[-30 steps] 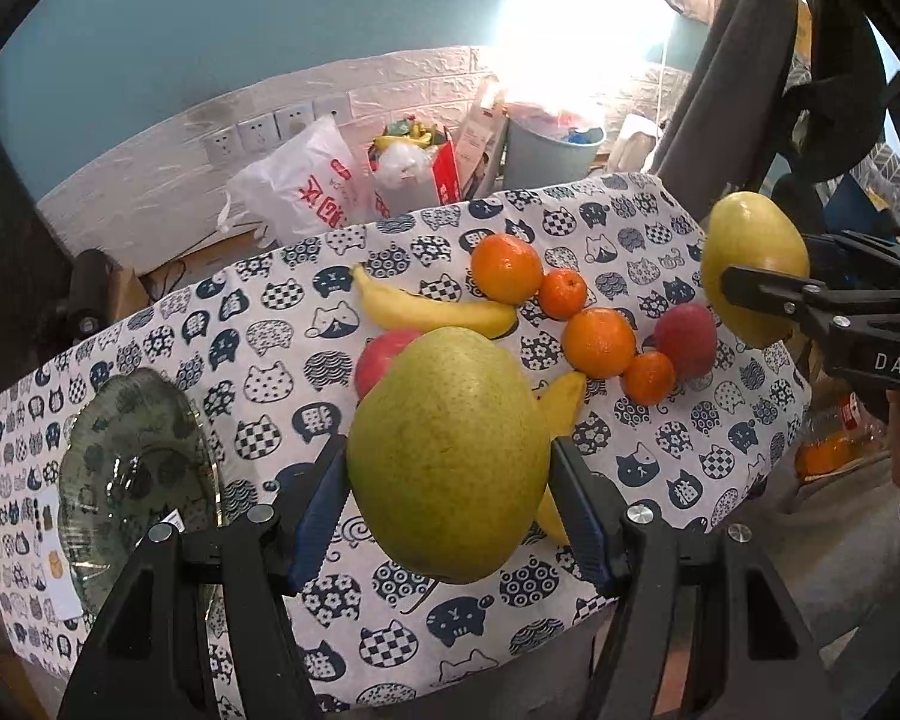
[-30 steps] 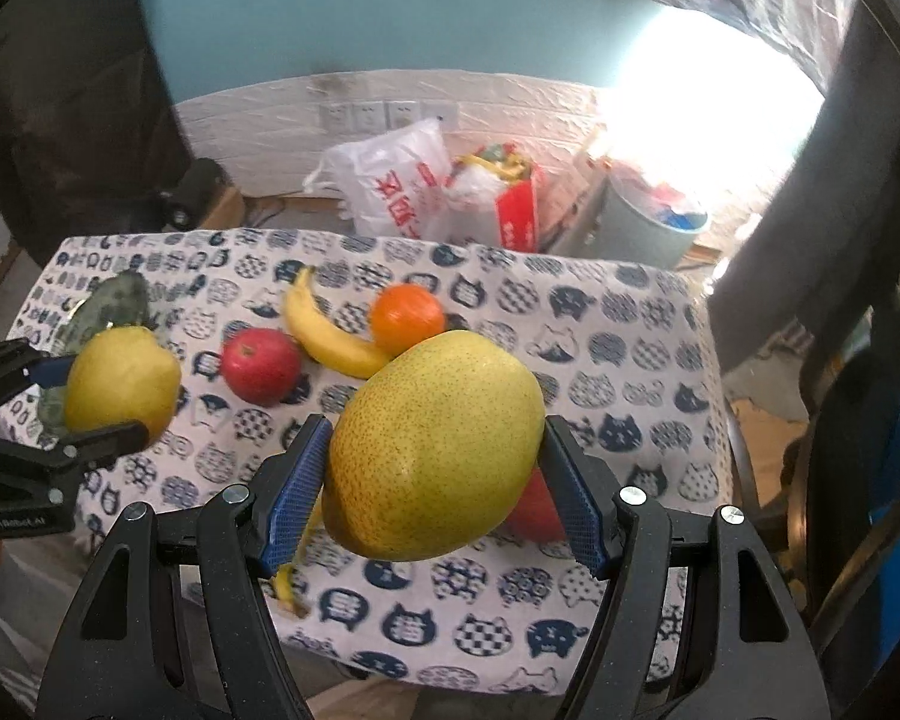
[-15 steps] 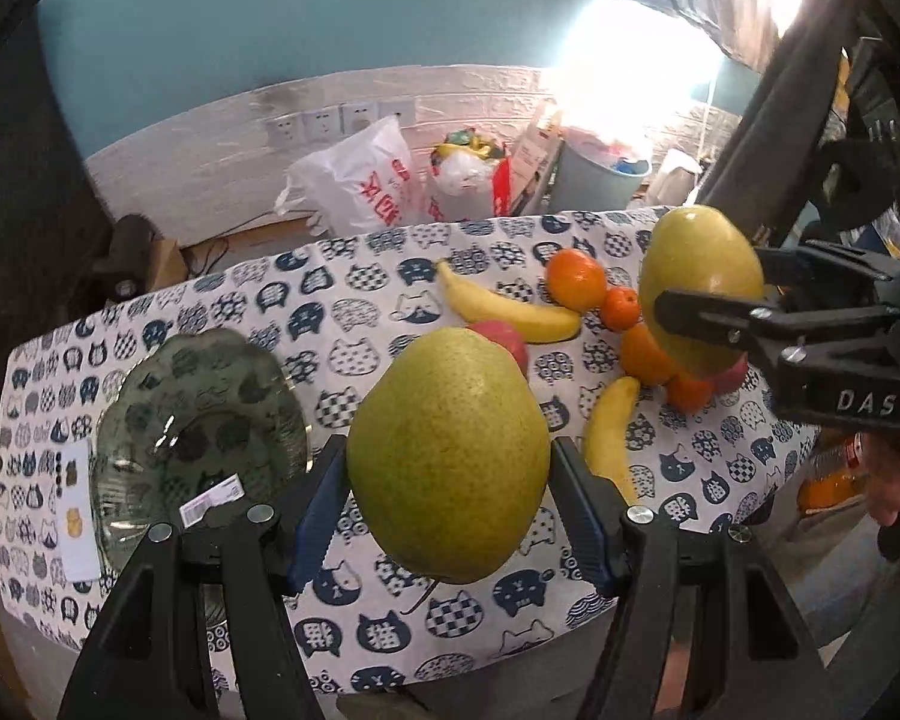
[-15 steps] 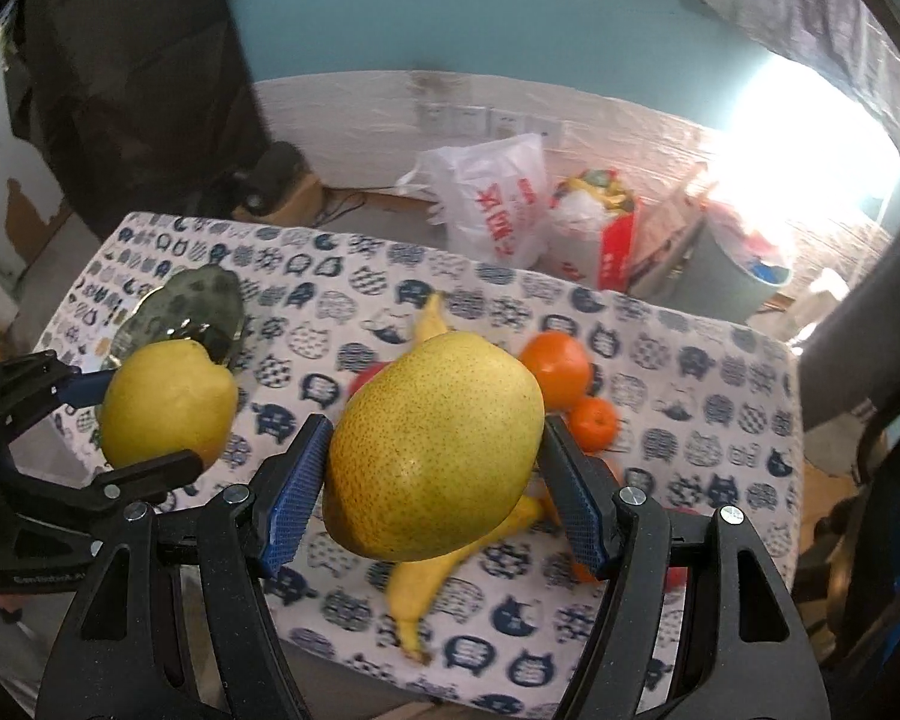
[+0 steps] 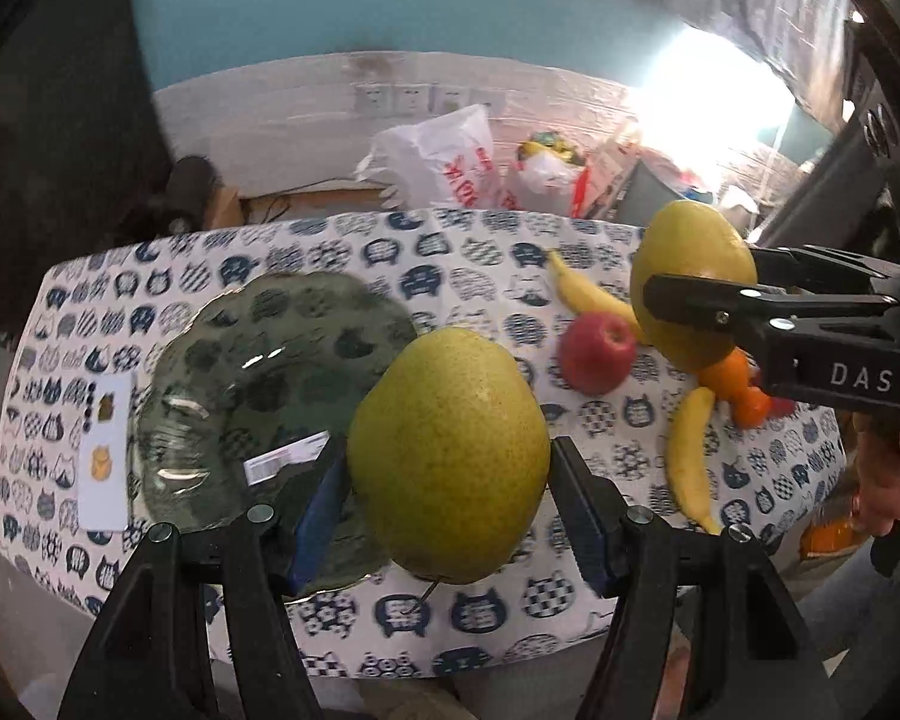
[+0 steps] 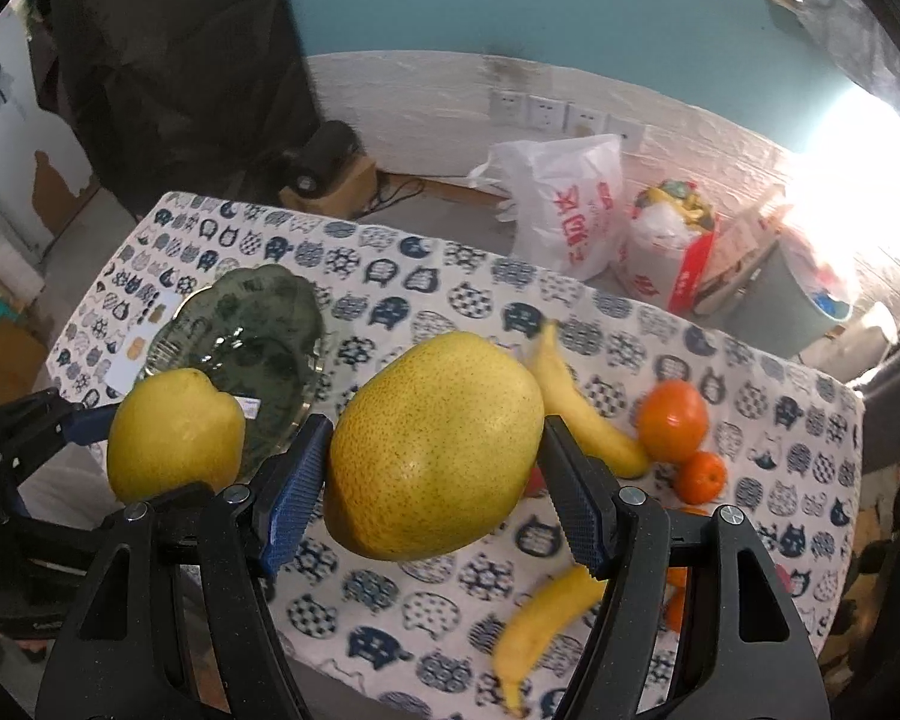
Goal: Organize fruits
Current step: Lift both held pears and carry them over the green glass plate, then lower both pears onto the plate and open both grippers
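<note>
My left gripper (image 5: 450, 480) is shut on a green-yellow pear (image 5: 450, 456), held above the table just right of the dark glass plate (image 5: 258, 372). My right gripper (image 6: 435, 480) is shut on a second yellow pear (image 6: 432, 450); this pear also shows in the left wrist view (image 5: 690, 294), and the left pear in the right wrist view (image 6: 174, 435). A red apple (image 5: 597, 351), two bananas (image 5: 693, 456) (image 6: 576, 408) and oranges (image 6: 672, 420) lie on the cat-print cloth (image 6: 438, 300).
A white card (image 5: 105, 450) lies left of the plate. Behind the table stand a white plastic bag (image 6: 564, 204), a red-and-white bag (image 6: 672, 252) and a grey bin (image 6: 792, 300) against the wall. The table's front edge is close below both grippers.
Both grippers have swung left with their pears, so the plate has come from the far left to just beside the left pear. The right gripper now hangs over the fruit pile.
</note>
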A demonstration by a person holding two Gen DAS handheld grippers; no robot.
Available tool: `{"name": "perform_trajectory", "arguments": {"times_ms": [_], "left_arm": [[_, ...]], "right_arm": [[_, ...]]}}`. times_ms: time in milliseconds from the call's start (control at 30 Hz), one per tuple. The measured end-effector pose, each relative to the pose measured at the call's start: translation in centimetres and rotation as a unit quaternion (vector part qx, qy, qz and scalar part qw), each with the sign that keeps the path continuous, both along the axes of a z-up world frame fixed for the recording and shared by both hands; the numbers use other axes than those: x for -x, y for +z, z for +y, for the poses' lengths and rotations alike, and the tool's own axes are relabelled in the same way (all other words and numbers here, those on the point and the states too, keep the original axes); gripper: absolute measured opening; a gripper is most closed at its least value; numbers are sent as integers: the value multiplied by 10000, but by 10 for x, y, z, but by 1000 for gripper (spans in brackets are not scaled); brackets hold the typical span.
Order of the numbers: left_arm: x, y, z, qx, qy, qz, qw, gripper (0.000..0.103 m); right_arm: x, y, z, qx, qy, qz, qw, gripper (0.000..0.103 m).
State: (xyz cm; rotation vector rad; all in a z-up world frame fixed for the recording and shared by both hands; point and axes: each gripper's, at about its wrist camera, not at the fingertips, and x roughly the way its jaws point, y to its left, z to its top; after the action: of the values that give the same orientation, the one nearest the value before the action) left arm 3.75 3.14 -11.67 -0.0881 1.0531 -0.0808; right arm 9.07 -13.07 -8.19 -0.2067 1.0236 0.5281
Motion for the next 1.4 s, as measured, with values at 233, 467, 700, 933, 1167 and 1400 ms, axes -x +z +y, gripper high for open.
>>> {"name": "perform_trajectory", "arguments": {"times_ms": [233, 467, 700, 933, 1167, 1400], "left_arm": [[3, -19, 39, 3, 340, 147, 9993, 67], [4, -40, 70, 60, 597, 360, 9975, 68], [1, -69, 99, 150, 911, 706, 9932, 67], [4, -90, 114, 222, 1067, 956, 9894, 67], [3, -103, 113, 295, 1055, 1205, 9867, 66], [9, -86, 108, 72, 970, 936, 9908, 67]], "right_arm": [[-1, -12, 42, 83, 308, 83, 9995, 70], [-2, -31, 79, 224, 573, 243, 9978, 70], [-1, -50, 107, 340, 830, 398, 9952, 70], [4, -74, 127, 499, 1046, 582, 9915, 70], [11, -86, 141, 611, 1201, 676, 9886, 70], [11, -94, 144, 683, 1221, 779, 9871, 67]]}}
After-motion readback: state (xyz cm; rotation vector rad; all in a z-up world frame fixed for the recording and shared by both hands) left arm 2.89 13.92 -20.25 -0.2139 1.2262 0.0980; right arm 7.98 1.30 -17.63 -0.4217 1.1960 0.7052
